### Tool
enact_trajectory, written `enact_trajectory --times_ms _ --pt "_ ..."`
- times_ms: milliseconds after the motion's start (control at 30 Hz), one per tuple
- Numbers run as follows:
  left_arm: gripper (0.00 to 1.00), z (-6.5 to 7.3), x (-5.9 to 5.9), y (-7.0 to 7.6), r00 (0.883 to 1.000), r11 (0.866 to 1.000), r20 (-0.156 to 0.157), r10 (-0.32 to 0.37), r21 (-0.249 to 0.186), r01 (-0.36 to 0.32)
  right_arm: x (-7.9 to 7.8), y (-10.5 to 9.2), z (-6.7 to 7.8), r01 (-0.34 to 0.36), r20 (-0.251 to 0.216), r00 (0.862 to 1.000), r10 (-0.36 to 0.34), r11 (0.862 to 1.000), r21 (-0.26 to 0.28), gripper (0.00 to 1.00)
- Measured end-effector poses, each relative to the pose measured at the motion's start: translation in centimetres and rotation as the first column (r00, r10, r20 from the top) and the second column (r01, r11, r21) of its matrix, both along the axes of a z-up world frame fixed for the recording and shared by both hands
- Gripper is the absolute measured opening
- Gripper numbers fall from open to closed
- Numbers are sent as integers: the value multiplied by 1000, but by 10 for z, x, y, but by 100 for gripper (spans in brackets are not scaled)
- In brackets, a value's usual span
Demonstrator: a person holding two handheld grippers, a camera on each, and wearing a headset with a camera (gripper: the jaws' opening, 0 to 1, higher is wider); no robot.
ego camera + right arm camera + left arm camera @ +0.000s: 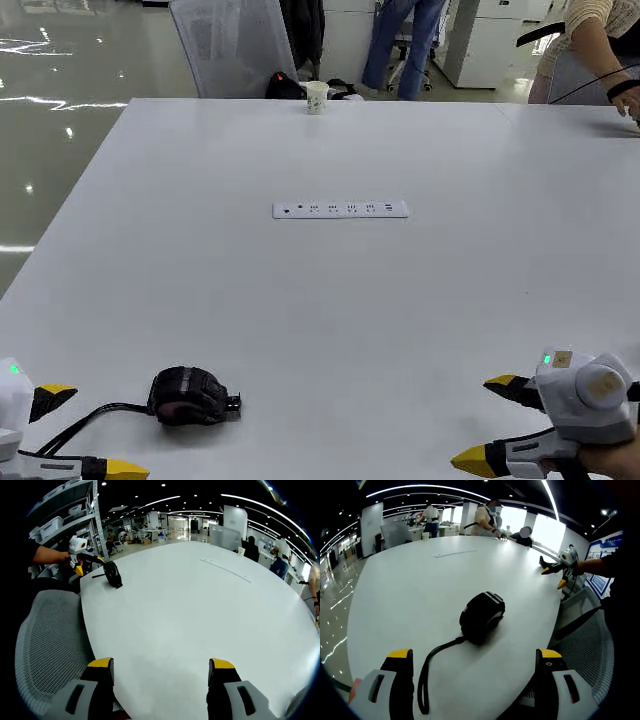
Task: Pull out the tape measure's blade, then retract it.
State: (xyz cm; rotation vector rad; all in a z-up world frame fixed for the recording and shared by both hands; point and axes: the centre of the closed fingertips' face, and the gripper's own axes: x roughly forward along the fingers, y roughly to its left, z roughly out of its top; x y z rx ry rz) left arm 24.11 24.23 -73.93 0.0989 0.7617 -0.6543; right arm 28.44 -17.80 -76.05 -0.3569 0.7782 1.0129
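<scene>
A black tape measure (190, 396) lies on the white table (330, 300) near its front left, a black strap trailing from it toward my left gripper (78, 430). In the left gripper view the tape measure (482, 616) rests just ahead of the open yellow-tipped jaws, nothing between them. My right gripper (495, 422) hovers open at the table's front right, far from the tape measure (113, 573), which lies small at the far left of its view. The blade is inside the case.
A white power strip (340, 209) lies mid-table. A paper cup (317, 96) stands at the far edge. A mesh chair (47, 635) sits by the near edge. People stand and sit beyond the table's far and right sides.
</scene>
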Motion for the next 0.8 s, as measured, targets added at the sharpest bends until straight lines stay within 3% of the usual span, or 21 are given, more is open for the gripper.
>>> enact_trajectory --times_ms 300,567,800 --pt "99 5 -1 6 1000 1000 -15 8 -16 -8 -1 -35 6 26 -6 1000 -26 1000 -8 80" --pt "99 7 -3 6 1000 1000 -23 -2 -18 2 -1 -41 18 46 -4 999 -46 999 19 88" --pt "99 6 -5 6 1000 1000 -29 -4 -20 3 -3 -41 17 33 -8 999 -33 999 6 97"
